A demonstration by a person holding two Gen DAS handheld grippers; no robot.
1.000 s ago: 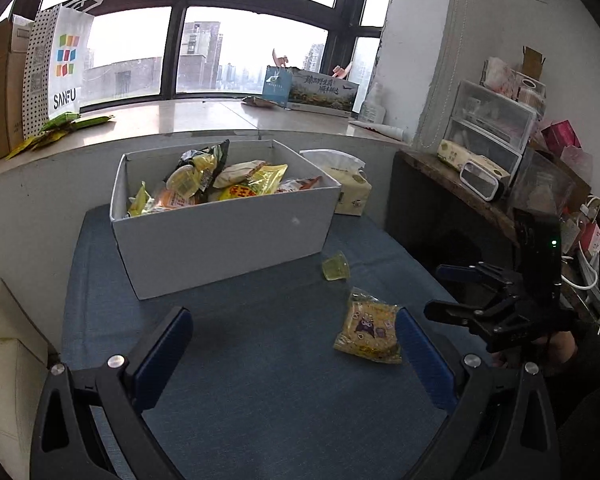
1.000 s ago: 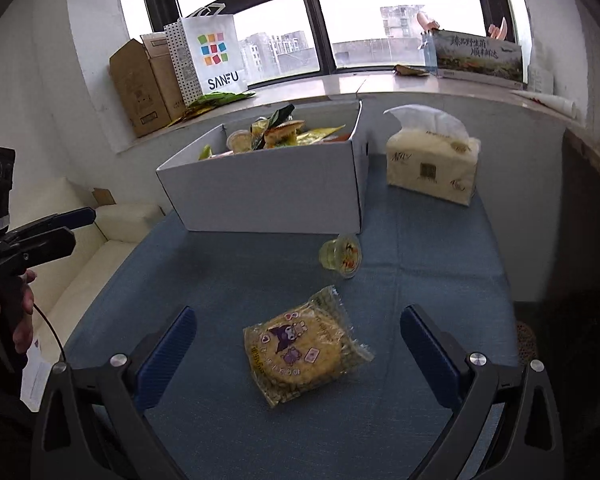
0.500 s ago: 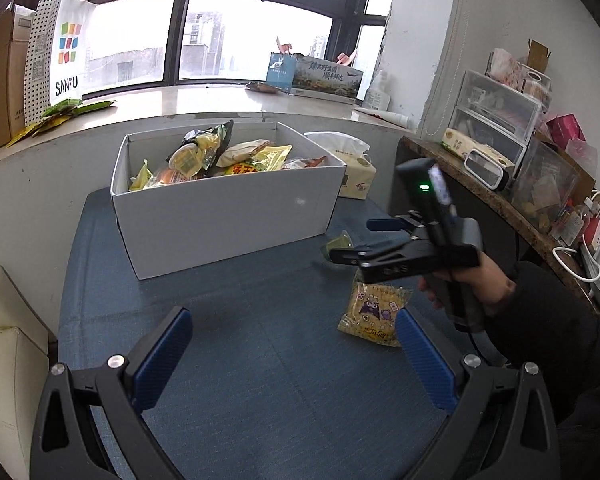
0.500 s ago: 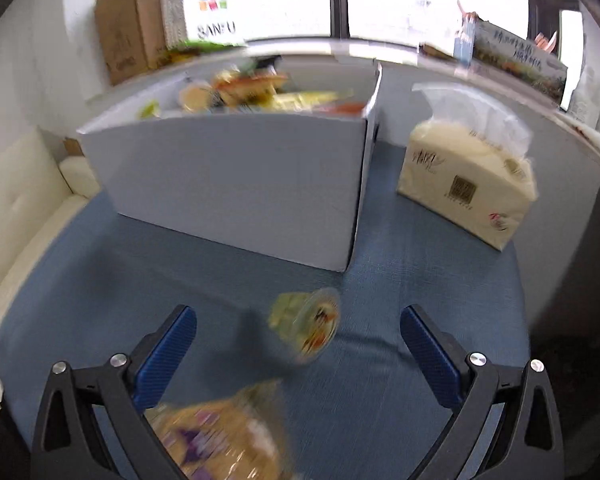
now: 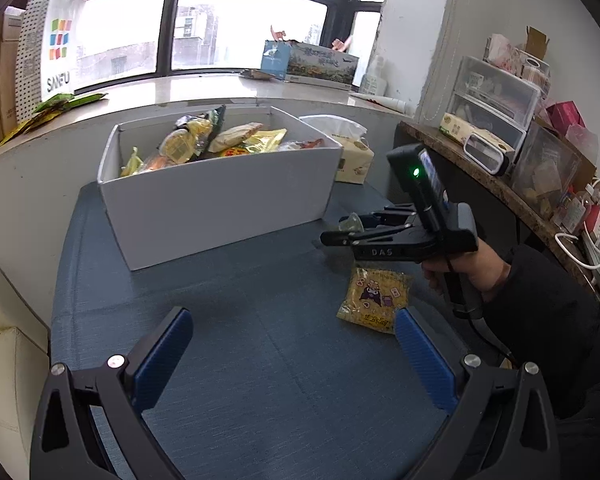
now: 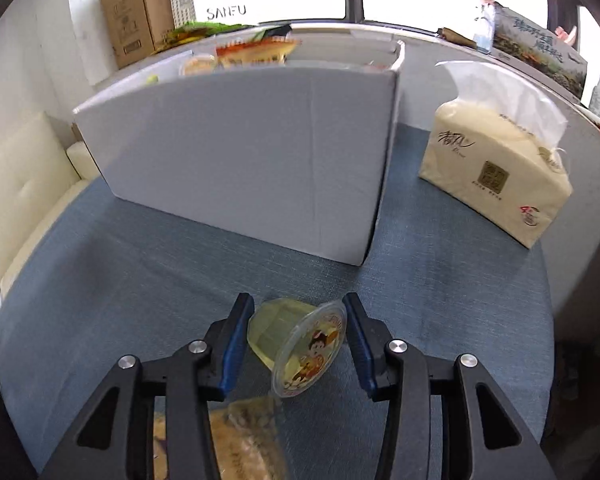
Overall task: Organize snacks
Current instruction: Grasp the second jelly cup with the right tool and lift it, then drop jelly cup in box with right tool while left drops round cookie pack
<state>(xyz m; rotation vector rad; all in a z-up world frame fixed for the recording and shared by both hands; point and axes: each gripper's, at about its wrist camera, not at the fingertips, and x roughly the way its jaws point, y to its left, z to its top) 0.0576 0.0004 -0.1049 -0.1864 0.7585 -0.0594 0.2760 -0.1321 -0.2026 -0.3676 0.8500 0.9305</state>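
The right gripper (image 6: 296, 344) has its fingers (image 6: 236, 344) closing around a tilted jelly cup (image 6: 300, 344) on the blue tabletop (image 6: 140, 272), whether gripping it I cannot tell; the white box (image 6: 240, 152) of snacks stands just beyond; the left gripper (image 5: 292, 356) hangs wide open, empty; a yellow snack packet (image 5: 374, 296) lies near the cup.

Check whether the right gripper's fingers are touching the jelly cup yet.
Cannot tell. In the right wrist view the right gripper brackets the jelly cup; the pads sit right at its sides, with neither contact nor gap plain.
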